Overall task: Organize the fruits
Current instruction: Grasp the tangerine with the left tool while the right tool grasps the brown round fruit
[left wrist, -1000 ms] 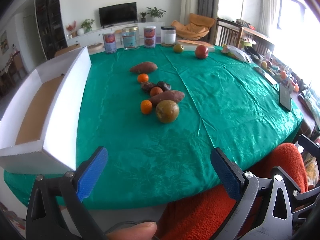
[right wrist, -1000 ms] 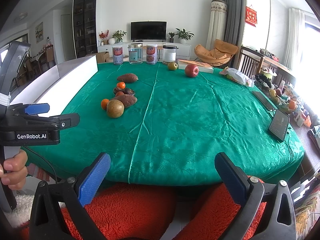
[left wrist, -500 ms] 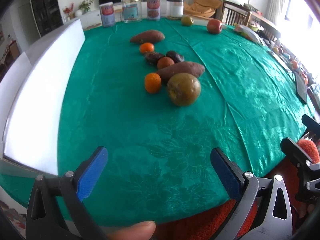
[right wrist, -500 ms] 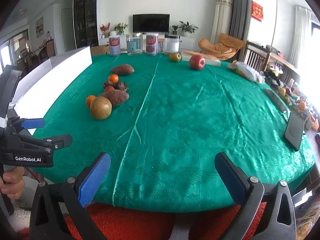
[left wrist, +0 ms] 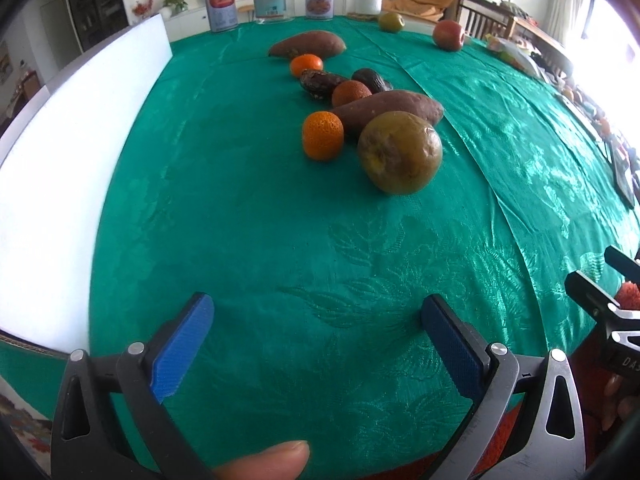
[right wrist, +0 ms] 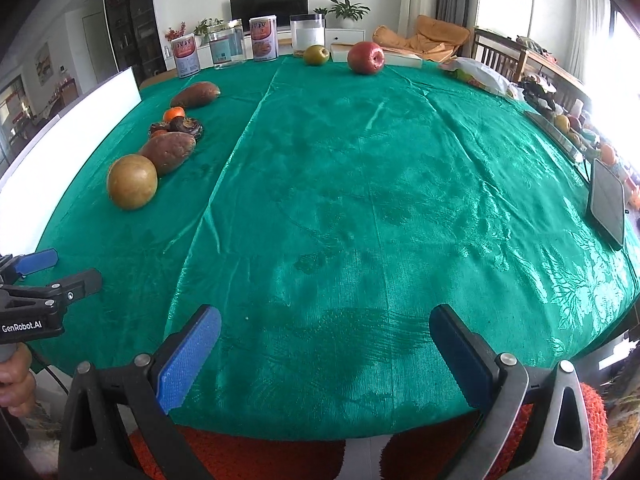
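**Both tongs open over the near edge of the table**

My left tongs hang spread and empty over the green cloth, and so do my right tongs.

Only the left view shows the two small oranges: one just left of the big brownish pear, another further back by the far sweet potato. It also shows a third orange fruit wedged between two dark fruits and the near sweet potato, which touches the pear. In the right view the pear hides the nearest orange.

Only the right view gives the right half of the table clearly: a tablet near the right edge and a bag at the far right.

At the far edge lie a red apple and a green pear, well apart from the cluster, with four jars in a row beside them; I cannot tell their contents.

A white box stands along the left edge; its inside is hidden by its wall. Nothing lies between my left tongs and the pear.
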The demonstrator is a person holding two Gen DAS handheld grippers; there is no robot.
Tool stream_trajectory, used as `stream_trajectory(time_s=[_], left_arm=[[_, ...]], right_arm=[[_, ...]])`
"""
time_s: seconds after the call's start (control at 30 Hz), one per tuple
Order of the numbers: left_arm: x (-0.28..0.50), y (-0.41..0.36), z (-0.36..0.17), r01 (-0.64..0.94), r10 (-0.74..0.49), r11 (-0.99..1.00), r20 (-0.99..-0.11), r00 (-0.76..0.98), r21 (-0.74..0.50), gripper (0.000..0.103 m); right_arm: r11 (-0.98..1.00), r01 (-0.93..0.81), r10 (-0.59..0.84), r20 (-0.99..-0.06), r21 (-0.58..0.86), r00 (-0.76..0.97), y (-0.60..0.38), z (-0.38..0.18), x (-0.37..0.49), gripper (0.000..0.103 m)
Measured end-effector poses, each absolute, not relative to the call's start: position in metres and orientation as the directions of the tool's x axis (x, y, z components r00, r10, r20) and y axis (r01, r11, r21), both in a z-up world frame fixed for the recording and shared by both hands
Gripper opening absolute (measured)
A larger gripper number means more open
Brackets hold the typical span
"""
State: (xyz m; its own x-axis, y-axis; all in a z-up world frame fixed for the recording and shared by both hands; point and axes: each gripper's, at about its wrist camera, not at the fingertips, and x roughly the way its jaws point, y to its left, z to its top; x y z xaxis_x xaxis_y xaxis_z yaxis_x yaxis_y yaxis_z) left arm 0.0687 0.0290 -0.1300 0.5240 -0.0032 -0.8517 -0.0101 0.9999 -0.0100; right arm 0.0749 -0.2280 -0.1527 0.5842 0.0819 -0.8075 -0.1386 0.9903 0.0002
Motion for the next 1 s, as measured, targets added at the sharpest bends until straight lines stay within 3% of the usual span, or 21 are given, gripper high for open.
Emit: stream_trajectory(time_s=[0.6, 0.73, 0.87, 0.93, 1.0], left_arm=[[0.069, 0.033, -0.129, 0.046, -0.034, 0.999, -0.843, 0.537, -0.011, 0.103], [0.090, 0.050, -0.116, 0.093, -0.143, 0.989, -0.847, 0.512, -0.111, 0.102], [0.115, 0.071, -0.098, 0.065, -0.165, 0.986, -0.809, 0.564, -0.156, 0.101], [0.129, 0.078, -0.100, 0.045, -0.162, 0.985, -0.817, 0.553, -0.164, 0.097], [0.139, 0.082, -0.105, 0.043, -0.181, 0.982, -0.829, 0.529, -0.186, 0.074]], right_arm=[[0.994, -0.110, 0.060, -0.789, -0.010, 0.611, -0.223, -0.158, 0.078, 0.103], [0.995, -0.101, 0.052, -0.786, -0.013, 0.616, -0.223, -0.158, 0.077, 0.103], [0.995, -0.100, 0.051, -0.785, -0.014, 0.617, -0.223, -0.158, 0.076, 0.103], [0.995, -0.099, 0.051, -0.786, -0.013, 0.617, -0.223, -0.158, 0.076, 0.103], [0.995, -0.099, 0.051, -0.786, -0.013, 0.616, -0.223, -0.158, 0.076, 0.103]])
